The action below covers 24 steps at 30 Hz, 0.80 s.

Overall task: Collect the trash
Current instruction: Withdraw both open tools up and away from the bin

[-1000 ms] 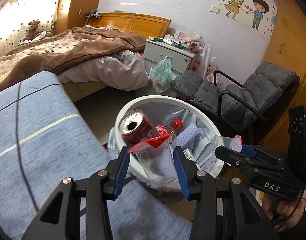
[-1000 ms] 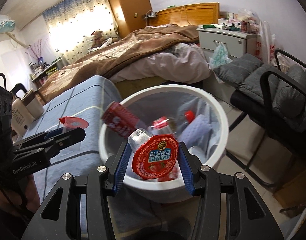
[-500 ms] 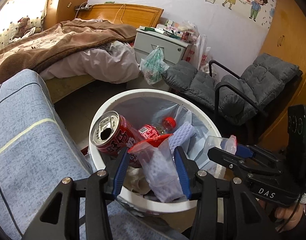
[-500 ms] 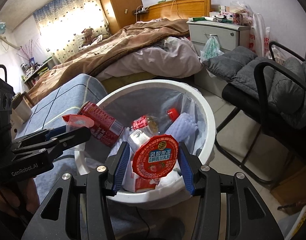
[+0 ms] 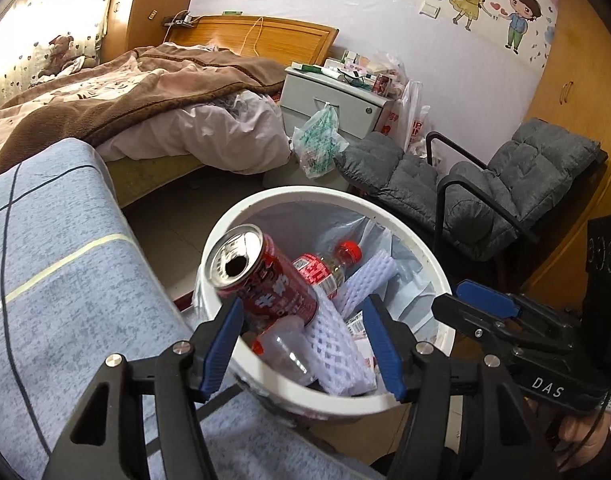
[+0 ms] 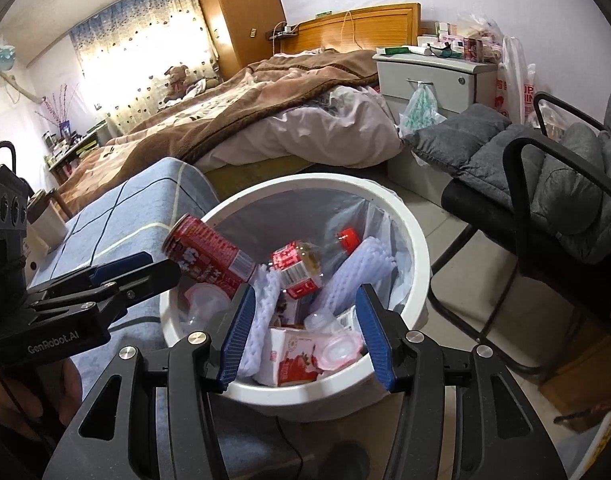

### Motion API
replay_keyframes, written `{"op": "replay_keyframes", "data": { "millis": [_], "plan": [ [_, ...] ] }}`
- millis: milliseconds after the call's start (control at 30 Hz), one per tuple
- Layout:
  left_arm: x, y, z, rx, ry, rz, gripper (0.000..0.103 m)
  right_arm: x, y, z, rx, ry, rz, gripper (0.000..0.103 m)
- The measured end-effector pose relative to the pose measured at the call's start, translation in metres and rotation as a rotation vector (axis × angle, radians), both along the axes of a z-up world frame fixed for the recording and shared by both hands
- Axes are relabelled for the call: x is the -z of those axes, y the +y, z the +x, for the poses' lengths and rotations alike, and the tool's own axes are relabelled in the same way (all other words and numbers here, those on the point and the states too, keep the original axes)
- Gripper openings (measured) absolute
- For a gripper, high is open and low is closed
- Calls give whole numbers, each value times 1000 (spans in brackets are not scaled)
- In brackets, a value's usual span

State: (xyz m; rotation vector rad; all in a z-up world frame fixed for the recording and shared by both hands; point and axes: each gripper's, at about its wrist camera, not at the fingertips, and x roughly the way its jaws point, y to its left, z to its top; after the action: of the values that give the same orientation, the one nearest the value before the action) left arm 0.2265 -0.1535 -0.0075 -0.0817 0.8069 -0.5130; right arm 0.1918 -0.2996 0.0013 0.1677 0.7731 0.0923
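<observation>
The left gripper [image 5: 303, 340] is hovering over the near rim of the white trash bin [image 5: 421, 248], its 2 blue pads spread wide and gripping nothing, with the blue-grey cloth [image 5: 65, 300] lying to its left. Inside the bin a red soda can [image 5: 261, 276] is leaning on the left wall, a clear plastic cup [image 5: 285, 350] is lying below it, and a red-capped bottle [image 5: 329, 266] and white foam netting [image 5: 341, 356] are sitting alongside. The right gripper [image 6: 305, 330] is hanging wide and empty above a strawberry carton [image 6: 291, 354]
</observation>
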Motion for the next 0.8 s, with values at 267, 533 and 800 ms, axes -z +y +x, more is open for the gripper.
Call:
{"op": "replay_keyframes", "data": {
  "millis": [267,533,800],
  "plan": [
    [-10,16,-22,-31,-22,3,65,-16,14,-23,-19,-38,-20,53],
    [-20,33,-54,-79,-69,30,65,-27,32,-48,-54,-69,-27,53],
    [-22,55,-85,-132,-86,54,65,-33,50,-74,-91,-78,-15,53]
  ]
}}
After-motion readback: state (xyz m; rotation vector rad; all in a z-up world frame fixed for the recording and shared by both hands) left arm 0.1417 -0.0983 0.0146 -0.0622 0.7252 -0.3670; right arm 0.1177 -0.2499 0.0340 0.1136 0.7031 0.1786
